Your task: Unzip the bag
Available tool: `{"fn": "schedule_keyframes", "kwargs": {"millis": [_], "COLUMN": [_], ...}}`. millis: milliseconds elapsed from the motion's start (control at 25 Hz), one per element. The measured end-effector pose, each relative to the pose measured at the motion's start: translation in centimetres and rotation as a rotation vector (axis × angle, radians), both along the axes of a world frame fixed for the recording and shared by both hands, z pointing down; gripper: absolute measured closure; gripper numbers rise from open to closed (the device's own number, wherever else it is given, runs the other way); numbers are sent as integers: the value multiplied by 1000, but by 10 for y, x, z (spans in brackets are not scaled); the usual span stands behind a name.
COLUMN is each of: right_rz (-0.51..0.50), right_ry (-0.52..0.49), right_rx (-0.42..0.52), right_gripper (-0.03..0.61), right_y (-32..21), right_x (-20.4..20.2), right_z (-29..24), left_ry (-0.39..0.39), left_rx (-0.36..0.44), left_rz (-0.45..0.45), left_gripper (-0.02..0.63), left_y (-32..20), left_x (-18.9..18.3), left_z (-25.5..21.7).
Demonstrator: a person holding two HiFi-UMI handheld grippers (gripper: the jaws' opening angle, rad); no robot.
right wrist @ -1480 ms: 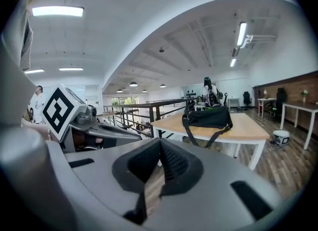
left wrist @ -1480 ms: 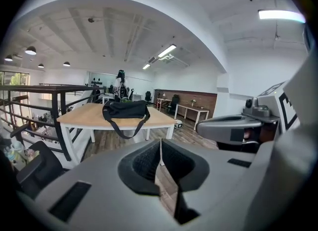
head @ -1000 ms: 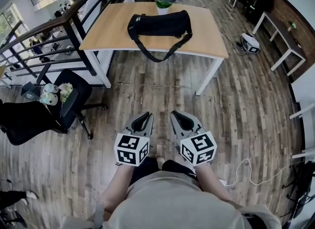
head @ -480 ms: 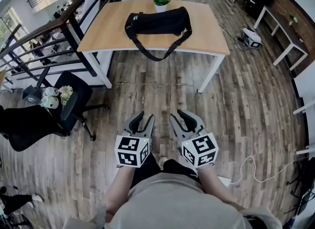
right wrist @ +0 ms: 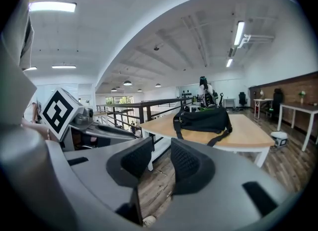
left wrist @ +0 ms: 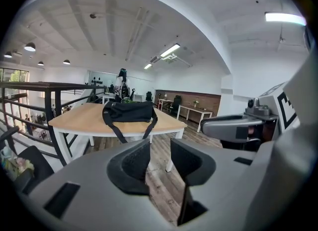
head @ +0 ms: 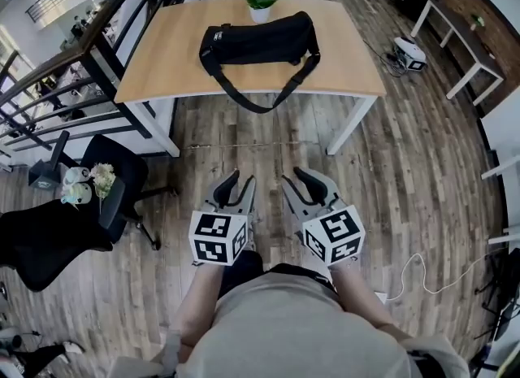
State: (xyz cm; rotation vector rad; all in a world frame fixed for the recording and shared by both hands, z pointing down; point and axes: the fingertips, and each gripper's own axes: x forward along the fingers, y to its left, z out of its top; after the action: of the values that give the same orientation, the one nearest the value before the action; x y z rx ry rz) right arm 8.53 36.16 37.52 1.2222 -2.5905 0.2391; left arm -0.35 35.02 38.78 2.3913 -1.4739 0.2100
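Observation:
A black duffel bag [head: 258, 41] lies on a light wooden table [head: 162, 59], its strap hanging over the near edge. The bag [left wrist: 128, 112] also shows far ahead in the left gripper view, and again as the bag [right wrist: 202, 118] in the right gripper view. My left gripper [head: 240, 180] and right gripper [head: 295, 175] are held side by side over the wooden floor, well short of the table. Both sets of jaws have just been opening and stand apart with nothing between them, in the left gripper [left wrist: 159, 145] and the right gripper [right wrist: 161, 148].
A small potted plant [head: 260, 6] stands behind the bag. A black railing [head: 73, 59] runs along the left, with a black office chair [head: 106, 181] below it. Other desks [head: 455, 35] line the right wall; a white cable [head: 422, 279] lies on the floor.
Both grippers went from shut to open. I have moved forward, so the table and bag appear closer and larger.

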Motion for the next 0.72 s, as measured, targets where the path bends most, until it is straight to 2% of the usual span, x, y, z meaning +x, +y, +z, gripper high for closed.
{"fn": "schedule_keyframes", "kwargs": {"millis": [400,720], "right_rz": [46,68], "right_ry": [-1,12], "right_rx": [-15,-39], "right_gripper": [466,465], "right_y": [-87,-115], "right_x": [-58,-81], "right_z": [1,9], "left_ry": [4,20], "left_rx": [-2,-16], "left_rz": [24,33], "left_gripper": [477,477], "left_y": [-87,-121], "left_x": [-61,-88], "left_z": [-6,1]}}
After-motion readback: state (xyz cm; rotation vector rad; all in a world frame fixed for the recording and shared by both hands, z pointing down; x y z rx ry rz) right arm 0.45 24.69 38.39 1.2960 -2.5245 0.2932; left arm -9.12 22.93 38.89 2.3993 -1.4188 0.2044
